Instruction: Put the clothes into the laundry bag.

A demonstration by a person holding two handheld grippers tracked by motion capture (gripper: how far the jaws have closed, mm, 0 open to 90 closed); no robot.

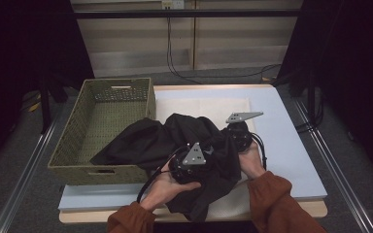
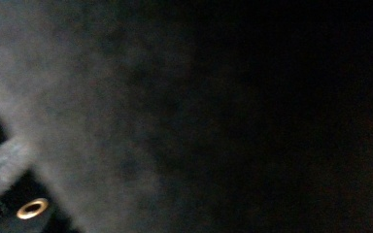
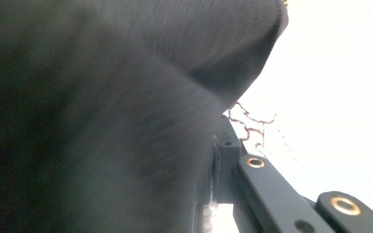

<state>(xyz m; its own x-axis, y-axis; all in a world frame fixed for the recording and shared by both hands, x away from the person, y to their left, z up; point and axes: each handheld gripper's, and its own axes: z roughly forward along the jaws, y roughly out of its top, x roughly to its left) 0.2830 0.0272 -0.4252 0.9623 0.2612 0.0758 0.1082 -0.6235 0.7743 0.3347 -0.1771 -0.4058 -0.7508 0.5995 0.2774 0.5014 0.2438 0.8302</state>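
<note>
Black, soft cloth is the thing in hand: a dark garment (image 1: 175, 141) lying heaped across the middle of the surface (image 1: 291, 145), one edge draped over the near rim of the woven basket (image 1: 77, 131) at the left and another hanging off the near edge toward the person. It looks light and limp, with no stiffness to push against, so it should sag from whatever point is lifted and drag the rest behind; a single layer could slide out of a pinch. A bunched fold or a seam looks like the safer place to take hold, with the two holds well apart so that the weight is shared.

Nearest, the left gripper (image 1: 187, 167) sits low in the cloth at the near side, cradled from below by the left hand (image 1: 167, 187); its own view is smothered in dark fabric, and whether its jaws are pressing on anything I cannot tell. Just beyond and to the right, the right gripper (image 1: 238, 136) is buried in the heap, its jaws clamped on a fold of the garment, the right hand (image 1: 252, 162) behind it.
</note>
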